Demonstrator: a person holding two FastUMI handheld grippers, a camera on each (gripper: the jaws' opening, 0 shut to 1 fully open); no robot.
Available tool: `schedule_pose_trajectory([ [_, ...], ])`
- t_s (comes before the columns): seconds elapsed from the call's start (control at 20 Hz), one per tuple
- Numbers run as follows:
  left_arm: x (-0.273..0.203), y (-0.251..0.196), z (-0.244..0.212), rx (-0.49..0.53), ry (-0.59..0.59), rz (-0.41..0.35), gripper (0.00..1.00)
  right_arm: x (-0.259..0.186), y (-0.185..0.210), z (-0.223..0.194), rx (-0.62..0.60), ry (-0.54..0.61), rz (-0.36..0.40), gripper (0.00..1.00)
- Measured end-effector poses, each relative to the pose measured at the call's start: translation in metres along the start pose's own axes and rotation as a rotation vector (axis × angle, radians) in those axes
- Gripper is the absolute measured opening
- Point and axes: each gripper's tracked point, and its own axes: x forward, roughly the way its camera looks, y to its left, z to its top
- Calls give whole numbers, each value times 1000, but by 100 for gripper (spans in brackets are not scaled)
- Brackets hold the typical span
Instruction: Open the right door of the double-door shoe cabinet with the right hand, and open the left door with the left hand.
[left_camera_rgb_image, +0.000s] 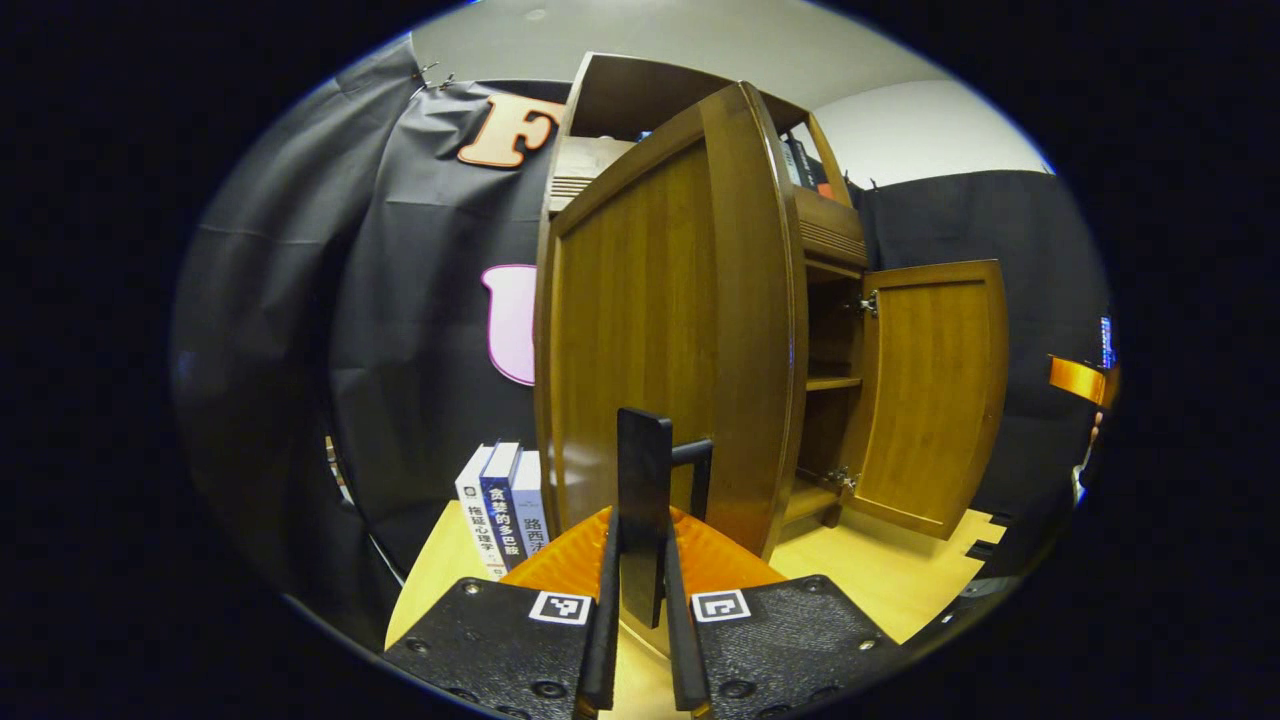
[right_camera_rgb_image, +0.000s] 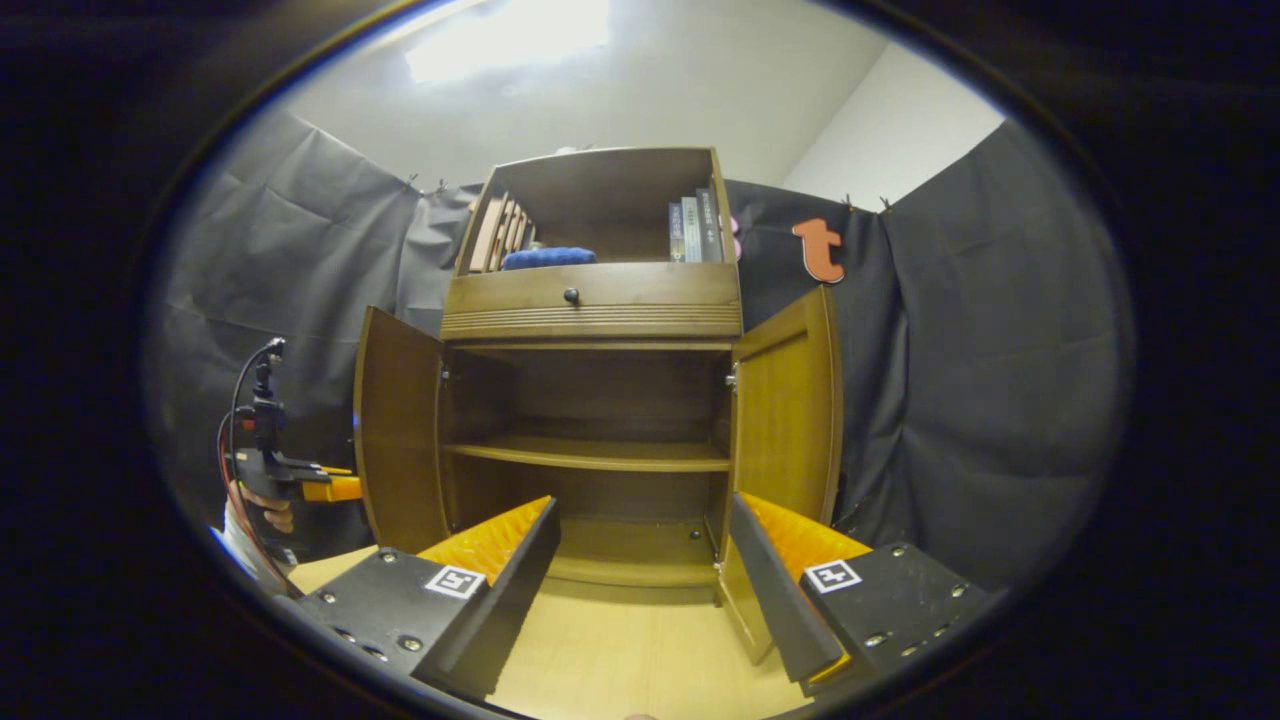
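Both doors of the wooden shoe cabinet (right_camera_rgb_image: 595, 400) stand open on a pale wood floor (right_camera_rgb_image: 620, 650) in a booth hung with black cloth. In the right gripper view, the left door (right_camera_rgb_image: 398, 430) and the right door (right_camera_rgb_image: 790, 410) swing out toward the camera, each upright with its long axis vertical, baring a shelf (right_camera_rgb_image: 588, 455) inside. Above them sit a drawer with a dark knob (right_camera_rgb_image: 571, 296) and an open top shelf of books (right_camera_rgb_image: 695, 228). The right gripper (right_camera_rgb_image: 640, 560) hangs in front of the cabinet, fingers spread wide and gripping nothing. In the left gripper view, the left gripper (left_camera_rgb_image: 640, 590) is closed on the black handle (left_camera_rgb_image: 645, 500) of the left door (left_camera_rgb_image: 660, 340), which points edge-on toward the camera. Three books (left_camera_rgb_image: 505, 515) stand upright just left of the cabinet.
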Motion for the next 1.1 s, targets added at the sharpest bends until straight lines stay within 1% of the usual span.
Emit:
schedule_pose_trajectory([
  [0.05,-1,8,2,8,-9,25,23,1,2,-2,3,0,5,100],
  [0.15,-5,31,2,21,-20,85,20,3,8,-3,12,-1,15,100],
  [0.2,-5,43,3,30,-28,118,19,4,12,-3,15,-5,20,97],
  [0.25,-6,53,1,39,-21,142,19,6,16,-4,21,-7,23,100],
  [0.3,-8,58,4,27,-35,137,13,8,21,-5,25,-8,30,97],
  [0.35,-8,60,2,13,-24,125,7,10,26,-7,21,-5,35,100],
  [0.5,-12,74,2,5,-19,102,7,14,37,-13,-9,4,37,100],
  [0.55,-10,76,2,-4,-19,91,5,20,42,-16,-14,7,39,100],
  [0.65,-13,83,3,-20,-23,71,5,24,47,-18,-11,13,48,100],
  [0.7,-12,83,1,-27,-21,61,4,26,49,-20,-6,19,51,97],
  [0.75,-12,82,1,-32,-19,54,4,27,50,-21,-2,24,51,100],
  [0.9,-12,83,1,-26,-15,42,3,29,54,-22,2,31,53,100],
  [0.95,-12,83,1,-27,-13,40,4,29,53,-22,3,31,52,97],
  [1.05,-11,83,1,-31,-11,37,4,29,51,-24,10,33,48,97],
  [1.1,-11,83,1,-31,-9,37,4,29,50,-24,13,34,46,100],
])
